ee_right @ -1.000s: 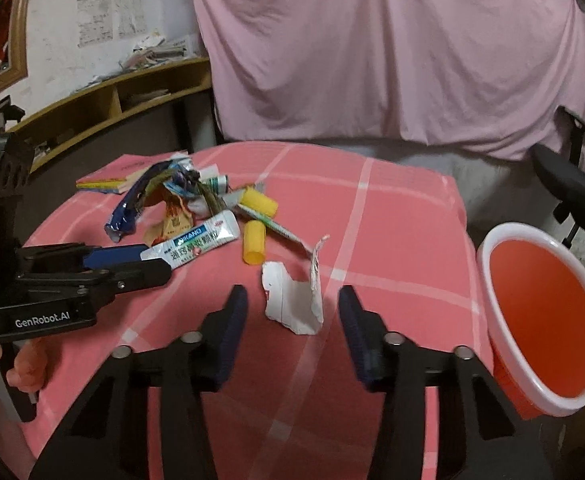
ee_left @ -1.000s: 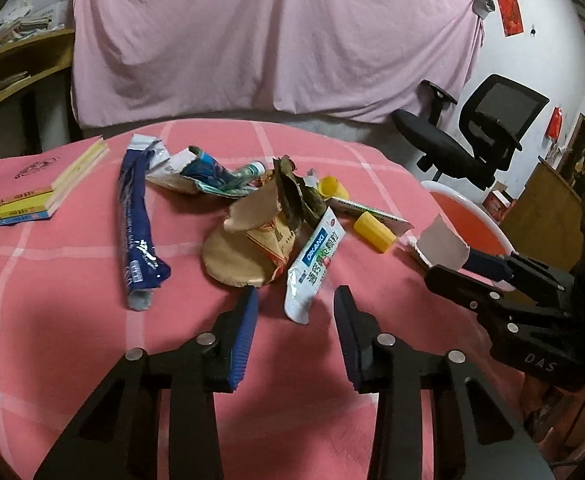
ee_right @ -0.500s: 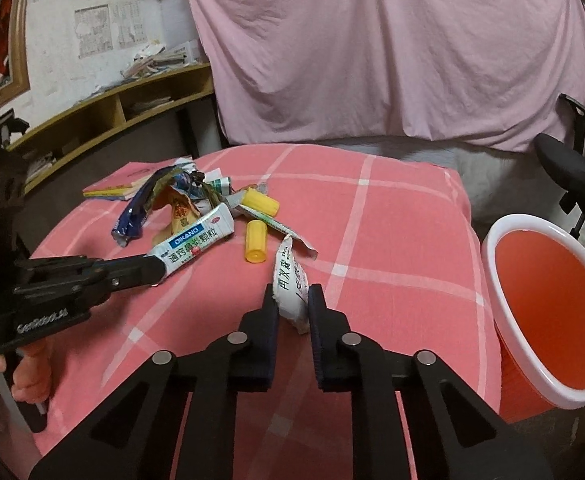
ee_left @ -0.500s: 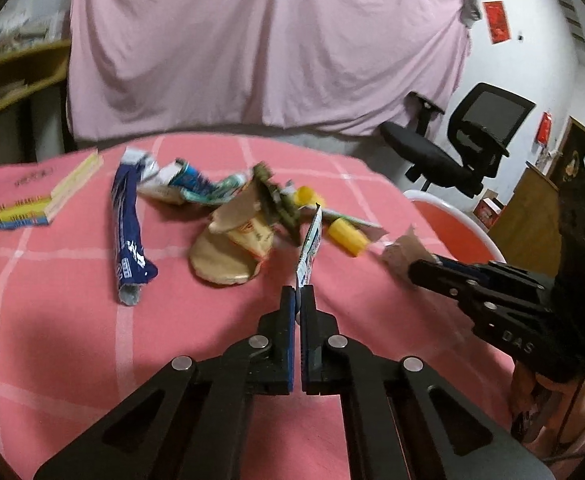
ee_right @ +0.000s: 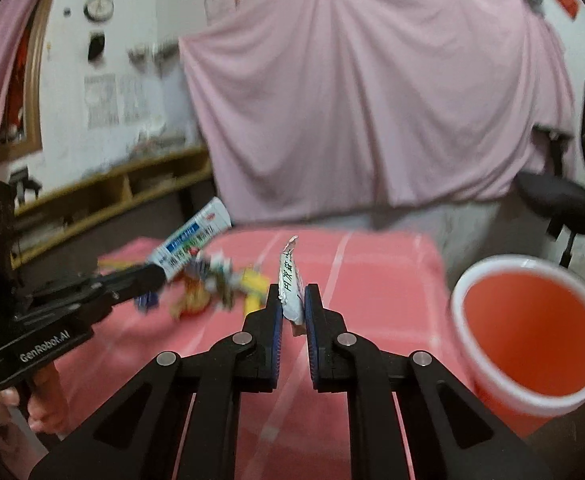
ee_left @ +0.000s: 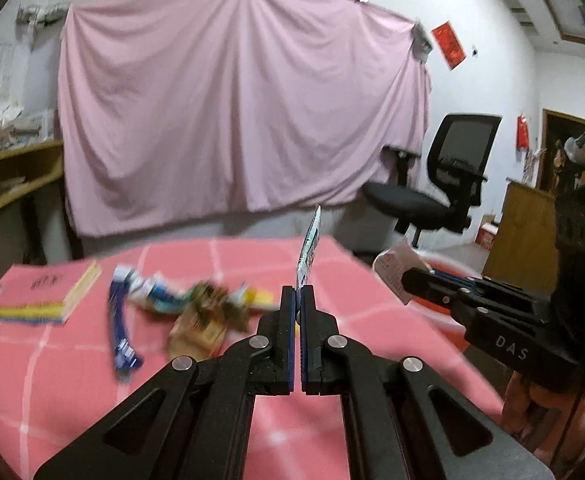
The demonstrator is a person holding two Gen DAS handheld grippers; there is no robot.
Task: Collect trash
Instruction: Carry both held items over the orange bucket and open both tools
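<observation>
The left gripper (ee_left: 297, 294) has its fingers (ee_left: 287, 320) clenched on the lower end of a white and blue sachet (ee_left: 309, 246), which stands upright above the fingertips, edge-on to the left wrist camera and clear of the desk (ee_left: 72, 380). From the right wrist view the same sachet (ee_right: 190, 242) slants up and away from the left gripper (ee_right: 154, 278), lifted over the pile of trash.

The right gripper (ee_right: 292, 300) grips a crumpled white wrapper (ee_right: 289, 284) with dark printed characters; its fingers (ee_right: 276, 320) press on the wrapper's lower half, and the upper part sticks up above them. In the left wrist view that wrapper (ee_left: 392, 270) shows as a pale scrap at the tip of the right gripper (ee_left: 408, 280), raised in front of the bucket's white rim.

The rest of the trash (ee_left: 200, 312) lies on the desk, which is covered with a pink cloth crossed by white lines. The pile is blurred: a long blue wrapper (ee_left: 119, 332) lies to its left, with a tan paper bag (ee_left: 196, 334) and yellow pieces mixed among the other scraps. A stack of books (ee_left: 38, 294) with a pink cover sits at the far left of the desk, apart from the pile.

A red bucket (ee_right: 532, 340) with a white rim stands just beside the right edge of the desk, its mouth open upward. A black office chair (ee_left: 444, 184) stands behind it, before a wall hung with a pink sheet (ee_left: 232, 120).
</observation>
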